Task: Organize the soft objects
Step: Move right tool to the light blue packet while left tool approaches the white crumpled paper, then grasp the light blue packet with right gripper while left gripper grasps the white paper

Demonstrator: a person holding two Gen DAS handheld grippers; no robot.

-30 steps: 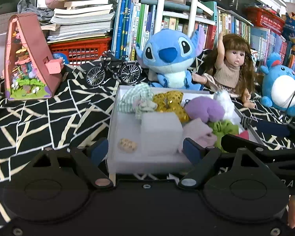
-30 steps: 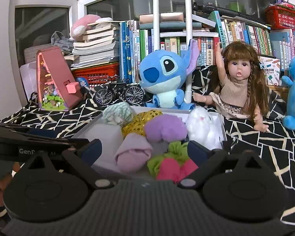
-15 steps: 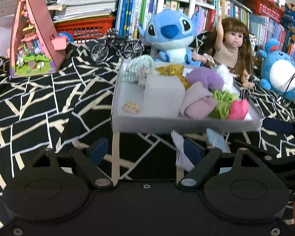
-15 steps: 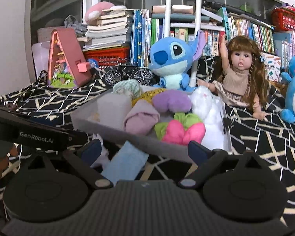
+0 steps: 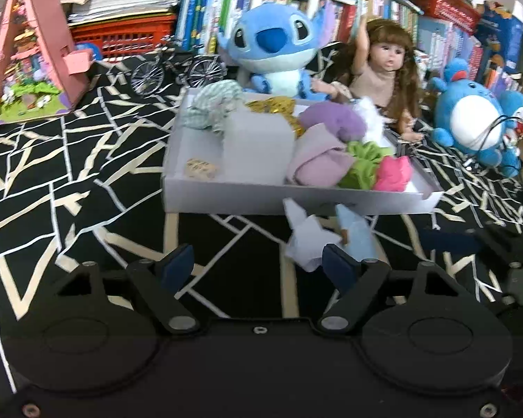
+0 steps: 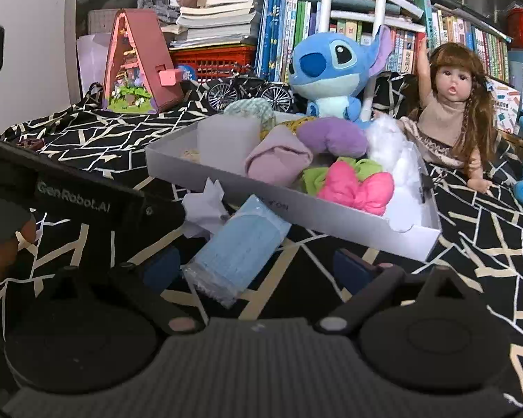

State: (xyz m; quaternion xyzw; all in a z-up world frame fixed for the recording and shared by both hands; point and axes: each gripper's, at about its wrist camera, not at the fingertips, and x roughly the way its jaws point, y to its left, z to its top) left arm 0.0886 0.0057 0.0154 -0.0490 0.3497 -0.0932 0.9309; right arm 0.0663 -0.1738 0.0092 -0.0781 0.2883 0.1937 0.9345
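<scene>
Two grippers are under my control, both held low over the black-and-cream cloth (image 5: 69,181). At the cloth's back edge I see books (image 6: 289,31), a pink house (image 6: 136,62), a Stitch plush (image 6: 331,69), a doll (image 6: 453,104) and a blue plush (image 5: 474,118) toward the right side. Mid-cloth sits the white tray (image 6: 348,223), its near wall facing me. From largest to smallest inside it: a white foam block (image 5: 258,146) left of centre, a mauve cloth bundle (image 6: 279,156) beside it, a purple cushion (image 6: 331,136) behind that, white fluff (image 6: 394,142) along the right wall, a checked green bundle (image 5: 216,104) in the far left corner, a gold sequin piece (image 5: 275,106) at the back wall, a green scrunchie (image 5: 366,160), a pink scrunchie (image 6: 352,188) near the front right corner, and a small tan piece (image 5: 200,169) on the floor of the tray at front left. Outside the tray, against its near wall, lie a blue pack (image 6: 240,247) in clear wrap and a crumpled tissue (image 6: 205,205) just to its left, the two touching. My left gripper (image 5: 258,264) has its jaws spread wide, nothing between them; the tissue lies just ahead of its right finger. My right gripper (image 6: 261,268) is likewise released, jaws apart, with the near end of the blue pack lying between its fingers and untouched by either as far as I can see.
</scene>
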